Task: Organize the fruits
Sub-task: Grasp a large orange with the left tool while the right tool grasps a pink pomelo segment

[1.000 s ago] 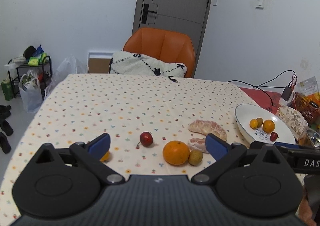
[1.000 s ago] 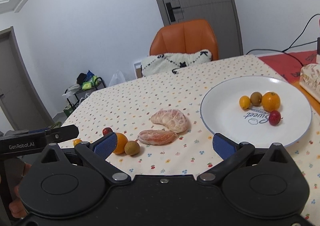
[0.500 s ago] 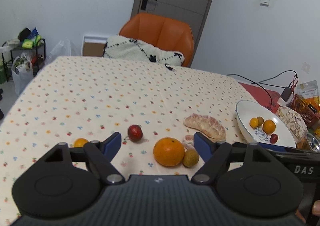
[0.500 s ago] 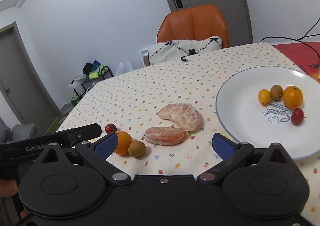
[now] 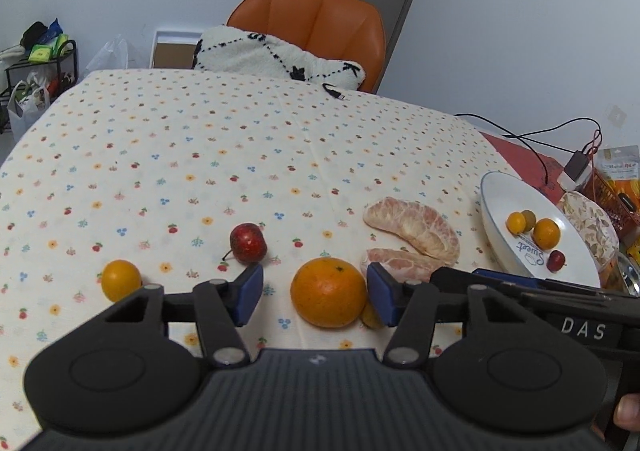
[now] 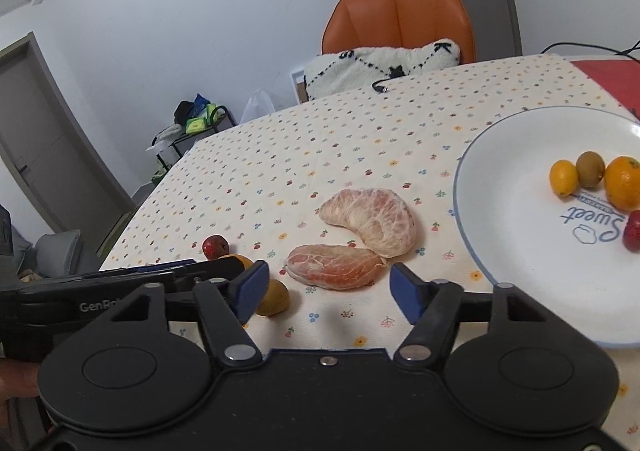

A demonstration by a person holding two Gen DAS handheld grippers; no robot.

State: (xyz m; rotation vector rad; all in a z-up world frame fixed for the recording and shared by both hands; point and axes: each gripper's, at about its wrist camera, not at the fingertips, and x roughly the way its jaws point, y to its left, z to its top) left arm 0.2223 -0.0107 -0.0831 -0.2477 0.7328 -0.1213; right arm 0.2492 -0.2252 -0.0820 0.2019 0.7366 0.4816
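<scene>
Fruit lay loose on the surface: left tool (image 5: 314,293), closing, bracketed an orange (image 5: 328,292) ungripped; right tool (image 6: 326,287), closing, framed a pomelo segment (image 6: 335,266) bound, seemingly, for the plate (image 6: 516,291).

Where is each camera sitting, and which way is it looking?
Left wrist view: on the left tool, looking along it at the big orange between its closing jaws; a fingertip shows at the bottom right corner.
Right wrist view: on the right tool, looking at the near pomelo piece ahead of its closing jaws and the white plate; a bit of hand shows at the left edge.
Both views share the dotted tablecloth, the pomelo pieces, the plate and the orange chair.
</scene>
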